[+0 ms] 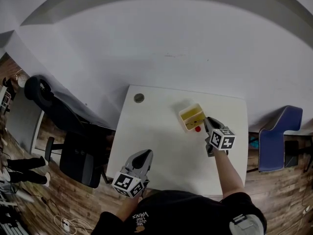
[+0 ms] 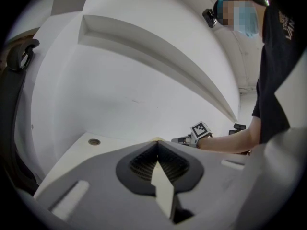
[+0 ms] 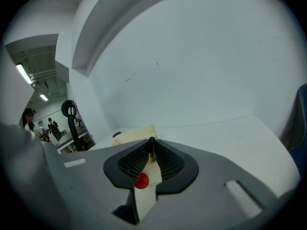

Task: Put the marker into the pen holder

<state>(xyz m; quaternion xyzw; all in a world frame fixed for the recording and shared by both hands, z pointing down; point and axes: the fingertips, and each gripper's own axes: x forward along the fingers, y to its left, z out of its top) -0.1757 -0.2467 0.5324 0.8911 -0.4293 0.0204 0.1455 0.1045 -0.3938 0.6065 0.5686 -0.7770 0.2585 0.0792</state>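
Observation:
A cream, open-topped pen holder (image 1: 191,116) stands on the white table (image 1: 161,141), right of centre. My right gripper (image 1: 205,123) is just right of it, shut on the marker. The marker's red end (image 1: 197,129) shows beside the holder's near corner. In the right gripper view the marker (image 3: 142,180) lies between the jaws, red end toward the camera and dark tip (image 3: 152,141) at the fingertips, with the pen holder (image 3: 136,133) just beyond. My left gripper (image 1: 145,154) hovers near the table's front edge, its jaws shut (image 2: 157,144) with nothing between them.
A round grommet (image 1: 139,98) is set in the table's far left corner. A black office chair (image 1: 73,146) stands left of the table and a blue chair (image 1: 279,136) to its right. A white wall rises behind the table.

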